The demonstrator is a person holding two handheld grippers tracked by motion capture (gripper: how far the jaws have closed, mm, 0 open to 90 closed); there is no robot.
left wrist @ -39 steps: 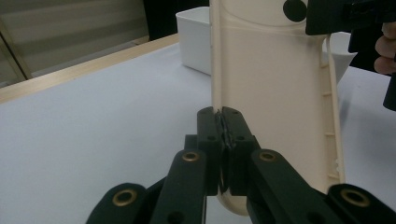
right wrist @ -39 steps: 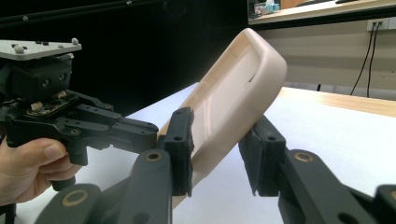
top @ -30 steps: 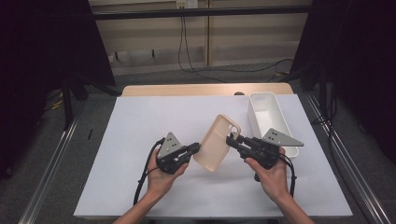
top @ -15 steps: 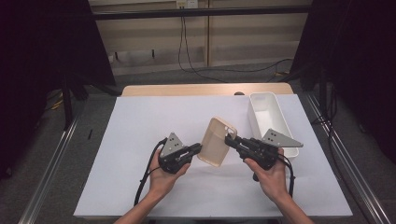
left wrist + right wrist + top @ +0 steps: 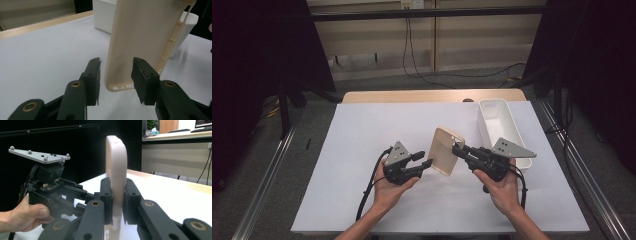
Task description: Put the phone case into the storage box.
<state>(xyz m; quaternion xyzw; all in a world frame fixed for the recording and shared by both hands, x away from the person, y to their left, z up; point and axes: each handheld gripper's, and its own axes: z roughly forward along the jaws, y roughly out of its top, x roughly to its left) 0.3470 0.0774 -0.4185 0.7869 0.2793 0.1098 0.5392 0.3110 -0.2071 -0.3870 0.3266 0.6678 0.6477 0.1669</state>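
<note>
White paper covers the table (image 5: 362, 150); white bin (image 5: 497, 120) at right of the high view. Phone case (image 5: 446, 150) held tilted above centre. Right gripper (image 5: 458, 148) clamped on its upper edge. Left gripper (image 5: 424, 159): jaws have just been opening, pads now apart with the case's lower end between them, untouched. Advice: keep the right clamp steady and draw the left straight back, clear of the rim.

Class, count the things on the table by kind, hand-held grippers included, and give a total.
Cream phone case: 1
White bin: 1
Grippers: 2, the left gripper and the right gripper
Total: 4
</note>
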